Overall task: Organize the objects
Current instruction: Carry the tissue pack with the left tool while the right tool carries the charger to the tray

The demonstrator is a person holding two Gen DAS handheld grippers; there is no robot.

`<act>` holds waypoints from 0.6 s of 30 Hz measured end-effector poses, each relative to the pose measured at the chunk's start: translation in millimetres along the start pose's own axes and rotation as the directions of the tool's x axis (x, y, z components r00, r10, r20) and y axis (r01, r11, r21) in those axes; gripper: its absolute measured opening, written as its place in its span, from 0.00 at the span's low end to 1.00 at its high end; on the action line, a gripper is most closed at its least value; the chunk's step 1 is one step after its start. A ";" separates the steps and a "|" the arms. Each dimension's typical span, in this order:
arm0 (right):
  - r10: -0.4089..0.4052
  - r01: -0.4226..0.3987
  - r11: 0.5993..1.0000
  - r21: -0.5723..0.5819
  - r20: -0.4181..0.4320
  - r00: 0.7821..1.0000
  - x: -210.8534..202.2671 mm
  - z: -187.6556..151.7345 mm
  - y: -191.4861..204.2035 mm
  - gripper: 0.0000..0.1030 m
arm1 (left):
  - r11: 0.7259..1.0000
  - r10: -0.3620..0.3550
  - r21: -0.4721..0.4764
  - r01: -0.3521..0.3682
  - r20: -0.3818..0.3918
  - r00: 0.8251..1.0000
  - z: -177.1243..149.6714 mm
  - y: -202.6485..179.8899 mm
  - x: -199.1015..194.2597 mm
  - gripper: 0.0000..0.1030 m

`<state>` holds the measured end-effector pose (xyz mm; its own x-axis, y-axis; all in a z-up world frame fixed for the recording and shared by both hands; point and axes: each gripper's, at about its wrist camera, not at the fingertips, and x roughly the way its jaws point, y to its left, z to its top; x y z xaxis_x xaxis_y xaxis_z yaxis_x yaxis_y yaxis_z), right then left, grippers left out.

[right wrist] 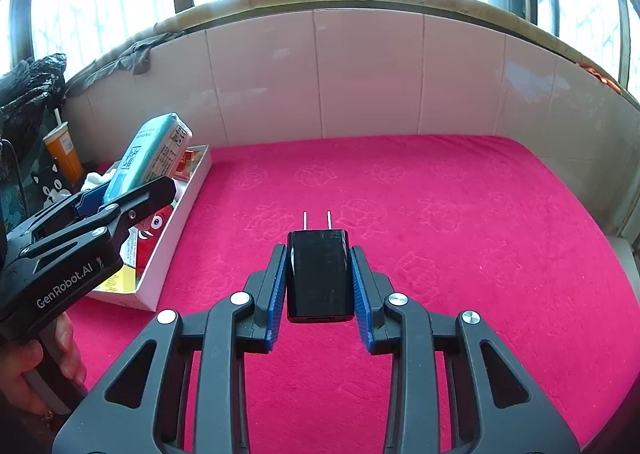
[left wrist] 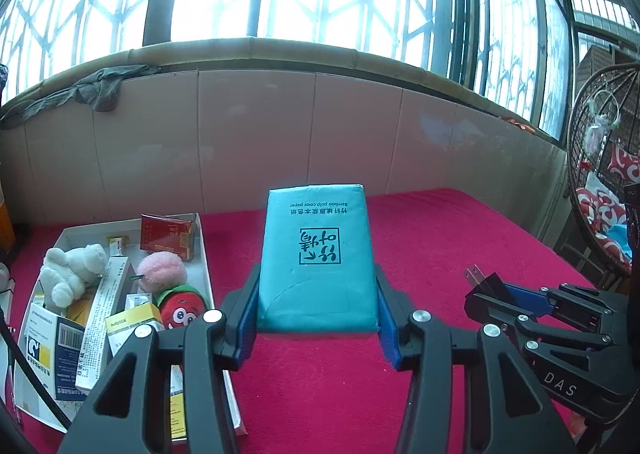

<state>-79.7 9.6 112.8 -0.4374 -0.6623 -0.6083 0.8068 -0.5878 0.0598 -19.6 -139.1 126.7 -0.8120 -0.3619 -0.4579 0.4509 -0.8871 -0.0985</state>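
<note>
My left gripper [left wrist: 316, 294] is shut on a teal tissue pack [left wrist: 318, 258] and holds it above the red cloth, right of the white box [left wrist: 206, 254]. The pack also shows in the right wrist view [right wrist: 150, 151], over the box's near side. My right gripper [right wrist: 320, 274] is shut on a black plug adapter [right wrist: 319, 274], prongs pointing forward, above the cloth. The adapter also shows in the left wrist view [left wrist: 486, 288].
The white box holds a white plush [left wrist: 72, 270], a pink plush [left wrist: 162, 272], a red plush [left wrist: 180, 308], a red carton [left wrist: 168, 238] and several medicine boxes. An orange cup [right wrist: 62, 153] stands left of it. A tiled wall [right wrist: 360, 73] backs the table. A wicker chair [left wrist: 604, 173] stands right.
</note>
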 end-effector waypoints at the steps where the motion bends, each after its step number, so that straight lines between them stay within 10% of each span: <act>1: 0.001 -0.001 1.000 -0.004 0.000 1.000 0.3 0.9 2.3 0.29 | 1.000 0.002 -0.003 -0.002 0.001 1.000 0.2 2.0 -0.3 0.48; 18: 0.033 -0.034 0.994 -0.106 -0.013 0.999 17.2 23.1 56.9 0.29 | 0.992 0.074 -0.102 -0.071 0.028 0.997 1.6 57.1 -15.7 0.48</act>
<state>-50.5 -46.0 124.1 -0.4054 -0.6751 -0.6163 0.8588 -0.5122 -0.0038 18.3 -184.5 129.7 -0.7865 -0.4340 -0.4394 0.5424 -0.8256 -0.1553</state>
